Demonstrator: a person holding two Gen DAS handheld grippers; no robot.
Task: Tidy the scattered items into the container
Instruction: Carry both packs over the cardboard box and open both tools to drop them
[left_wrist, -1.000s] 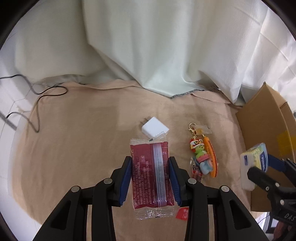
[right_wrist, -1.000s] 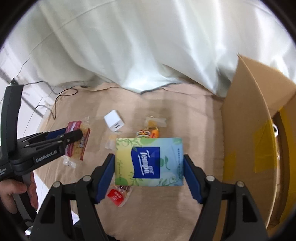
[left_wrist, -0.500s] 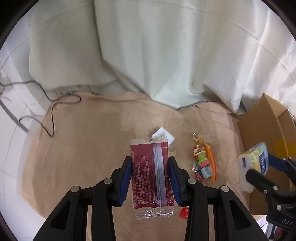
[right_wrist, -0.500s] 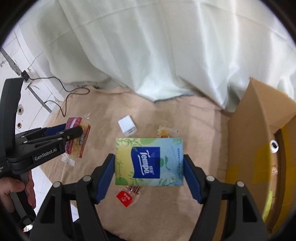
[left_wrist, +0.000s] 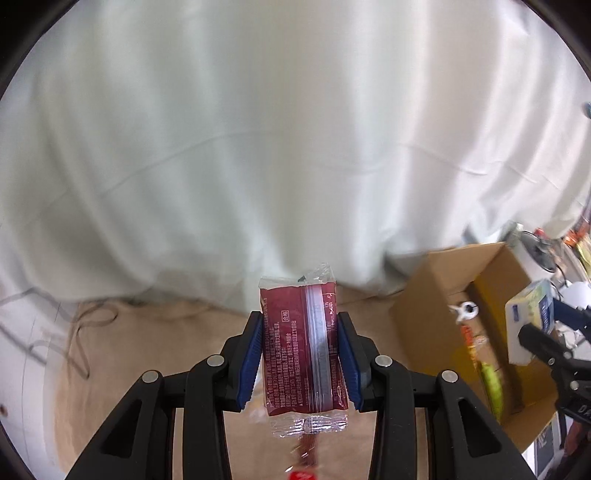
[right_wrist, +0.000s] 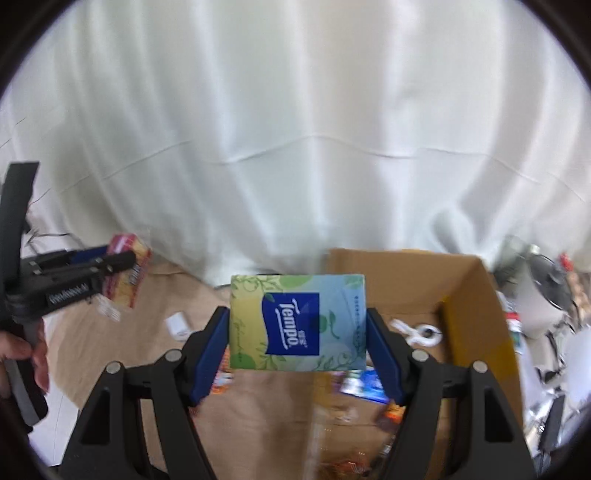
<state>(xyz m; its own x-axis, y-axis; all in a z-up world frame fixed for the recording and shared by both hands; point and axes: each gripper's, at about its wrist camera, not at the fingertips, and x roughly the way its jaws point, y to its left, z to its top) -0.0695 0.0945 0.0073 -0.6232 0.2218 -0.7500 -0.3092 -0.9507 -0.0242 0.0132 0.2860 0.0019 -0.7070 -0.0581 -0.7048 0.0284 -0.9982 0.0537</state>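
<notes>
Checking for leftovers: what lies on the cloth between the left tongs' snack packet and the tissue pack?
In the right wrist view, a small white cube lies on the tan cloth between the snack packet and tissue pack.

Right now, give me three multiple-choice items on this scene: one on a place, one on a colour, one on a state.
1. Where does the white charger cube lie?
A. inside the cardboard box
B. on the tan cloth outside the box
C. between the right fingers

2. What colour is the snack packet in the left gripper?
A. dark red
B. green
C. blue

3. What state is the right gripper in?
A. empty and open
B. shut on nothing
C. shut on the Tempo tissue pack

Answers:
1 B, it rests on the cloth, left of the cardboard box.
2 A, its wrapper is maroon.
3 C, both blue pads press the pack's sides.
</notes>
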